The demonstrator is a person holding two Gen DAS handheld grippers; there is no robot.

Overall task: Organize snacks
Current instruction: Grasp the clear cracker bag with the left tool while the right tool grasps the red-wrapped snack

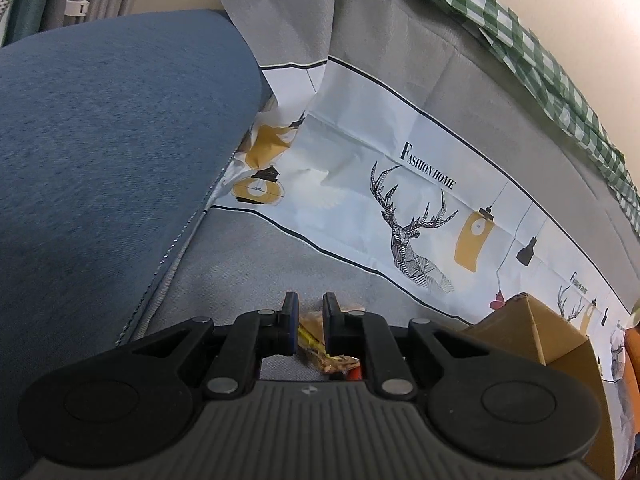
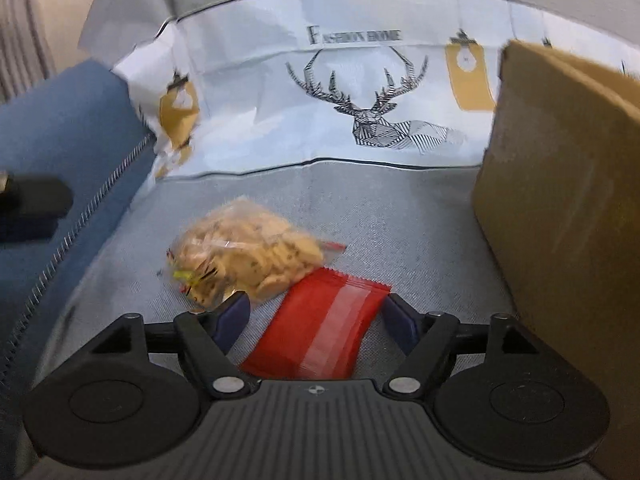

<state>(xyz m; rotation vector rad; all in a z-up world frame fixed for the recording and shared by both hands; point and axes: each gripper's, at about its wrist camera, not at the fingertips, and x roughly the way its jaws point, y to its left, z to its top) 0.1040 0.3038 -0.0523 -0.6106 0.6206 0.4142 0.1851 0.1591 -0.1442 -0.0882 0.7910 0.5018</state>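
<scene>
On the grey cloth of the work surface (image 2: 400,220), the right gripper (image 2: 316,312) hangs spread wide, its two blue-padded fingers standing either side of a red sachet (image 2: 320,332) that lies flat between them without either pad appearing to press on it; the picture is blurred, so contact at the right-hand pad cannot be ruled out. The sachet's long axis runs from the lower left towards the upper right of the right wrist view, skewed to the line across the jaws, so they would bear on its opposite ends if they closed. Touching its upper left edge, just beyond the left fingertip, lies a clear bag of pale biscuits (image 2: 248,252), close enough to be caught too. A cardboard box (image 2: 560,200) stands just to the right, the likely place for the snacks. The left gripper (image 1: 308,320) has its fingers drawn close, only a narrow gap between them, and seems to grip nothing; the biscuit bag shows beneath that gap. The right hand is plainly the better placed for the sachet.
</scene>
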